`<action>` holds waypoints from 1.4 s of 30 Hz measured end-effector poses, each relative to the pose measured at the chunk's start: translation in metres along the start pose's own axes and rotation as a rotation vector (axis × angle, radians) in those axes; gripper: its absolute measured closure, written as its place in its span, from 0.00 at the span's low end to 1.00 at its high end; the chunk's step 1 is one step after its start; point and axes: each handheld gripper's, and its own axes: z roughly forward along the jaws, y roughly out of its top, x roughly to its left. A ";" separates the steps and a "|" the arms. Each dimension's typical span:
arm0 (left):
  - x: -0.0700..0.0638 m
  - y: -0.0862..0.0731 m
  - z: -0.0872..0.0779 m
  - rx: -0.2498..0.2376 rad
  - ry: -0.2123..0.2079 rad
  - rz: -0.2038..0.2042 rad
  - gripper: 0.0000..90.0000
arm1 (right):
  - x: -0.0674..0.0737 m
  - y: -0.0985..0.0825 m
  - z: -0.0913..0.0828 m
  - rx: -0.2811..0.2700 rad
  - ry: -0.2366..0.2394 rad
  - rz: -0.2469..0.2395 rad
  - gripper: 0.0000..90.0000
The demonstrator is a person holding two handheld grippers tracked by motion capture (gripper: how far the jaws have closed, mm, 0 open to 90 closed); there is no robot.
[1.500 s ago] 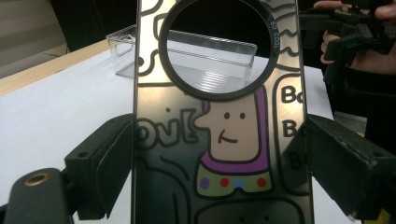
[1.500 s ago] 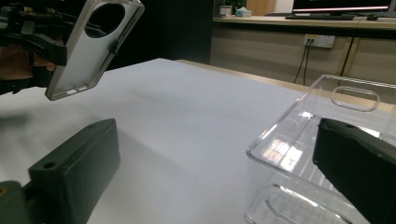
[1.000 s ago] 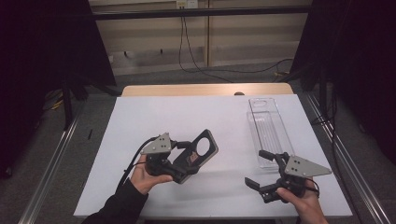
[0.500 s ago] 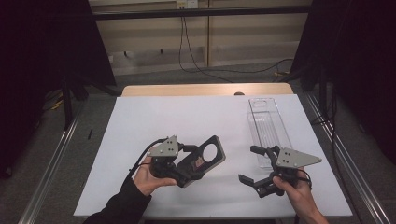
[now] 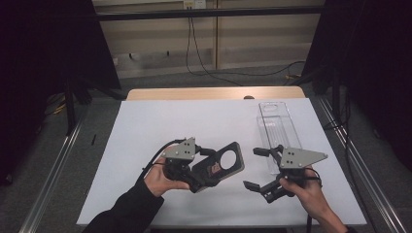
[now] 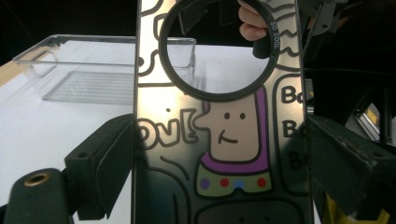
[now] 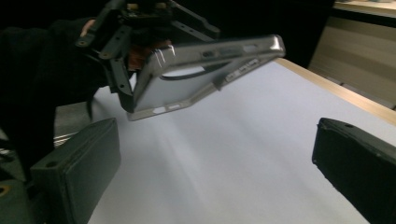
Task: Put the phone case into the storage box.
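While both my forearms come in from the near edge of the table (image 5: 145, 126), the left gripper (image 5: 204, 170) points to the right and grips a phone case (image 5: 221, 165) between its jaws, lifted off the white surface. In the left gripper view the phone case (image 6: 219, 140) stands lengthwise between the two pads, its cartoon print and round ring facing the camera. The right gripper (image 5: 257, 170) points left toward the case, jaws spread wide with nothing between them; in its own view the case (image 7: 201, 70) hangs just beyond the open pads.

Count: one phone case, one clear plastic tray (image 5: 278, 131), two grippers.

Against a second ago: both hands have drawn closer together and slightly higher, the case now tilted nearer the right gripper. The tray sits where it was, at the table's right side.
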 end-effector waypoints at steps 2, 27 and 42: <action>0.000 -0.001 0.001 0.026 0.002 0.007 0.14 | -0.001 0.002 0.001 -0.004 0.014 0.010 0.00; -0.002 -0.006 0.007 0.087 -0.065 0.009 0.14 | -0.016 0.009 0.026 0.090 0.183 0.002 0.00; -0.002 -0.008 0.011 0.101 -0.088 -0.007 0.14 | -0.017 0.007 0.034 0.093 0.263 -0.043 0.02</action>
